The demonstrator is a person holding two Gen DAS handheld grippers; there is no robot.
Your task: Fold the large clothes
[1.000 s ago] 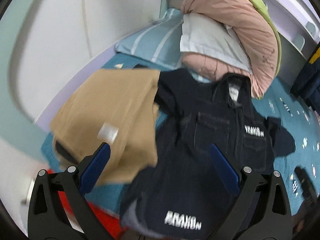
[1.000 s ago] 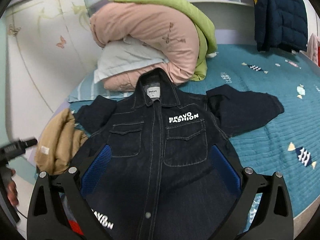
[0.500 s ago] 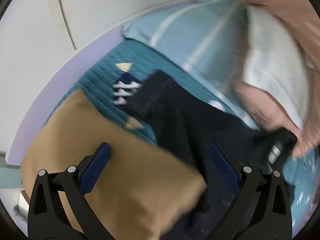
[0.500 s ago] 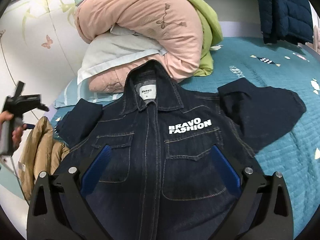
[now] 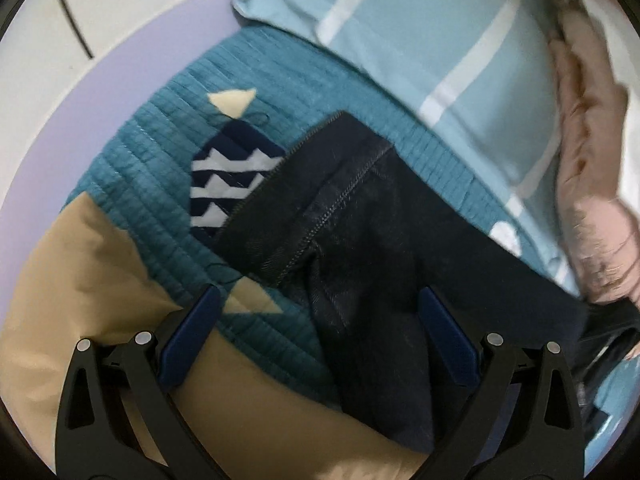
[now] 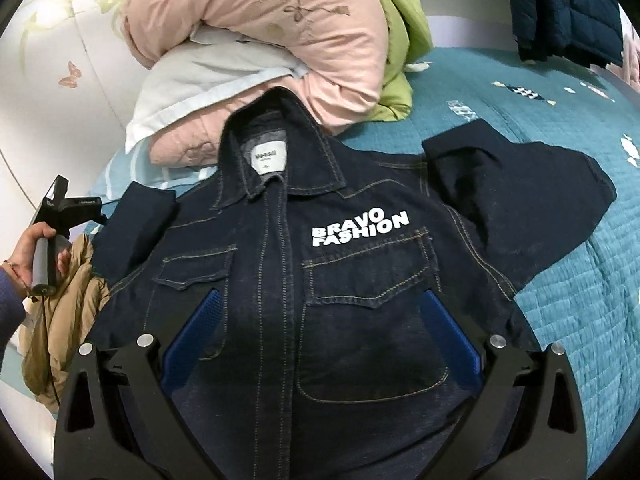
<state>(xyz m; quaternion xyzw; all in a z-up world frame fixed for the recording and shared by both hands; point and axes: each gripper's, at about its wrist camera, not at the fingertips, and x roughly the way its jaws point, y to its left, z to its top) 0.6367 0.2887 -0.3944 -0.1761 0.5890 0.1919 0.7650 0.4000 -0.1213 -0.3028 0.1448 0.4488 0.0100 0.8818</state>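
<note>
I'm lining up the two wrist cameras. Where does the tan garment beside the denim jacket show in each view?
Left wrist: the tan garment fills the lower left, under the left gripper.
Right wrist: it is bunched at the left edge, beside the denim jacket.
Shared landmark: the jacket's left sleeve.

Pink duvet (image 6: 256,20) on teal quilt (image 6: 580,280)

Jacket (image 6: 304,264) hem cut off by lower edge, partly behind right gripper (image 6: 320,336). Left sleeve (image 5: 360,216) shoulder end ran out of left view, blurred there. Tan garment (image 5: 92,280) cut by frame bottom; part hidden under sleeve. Pink quilt (image 5: 588,184) smeared by motion. Collar label (image 6: 269,157) text too small to read. Hanging coat (image 6: 568,8) cropped at top.
</note>
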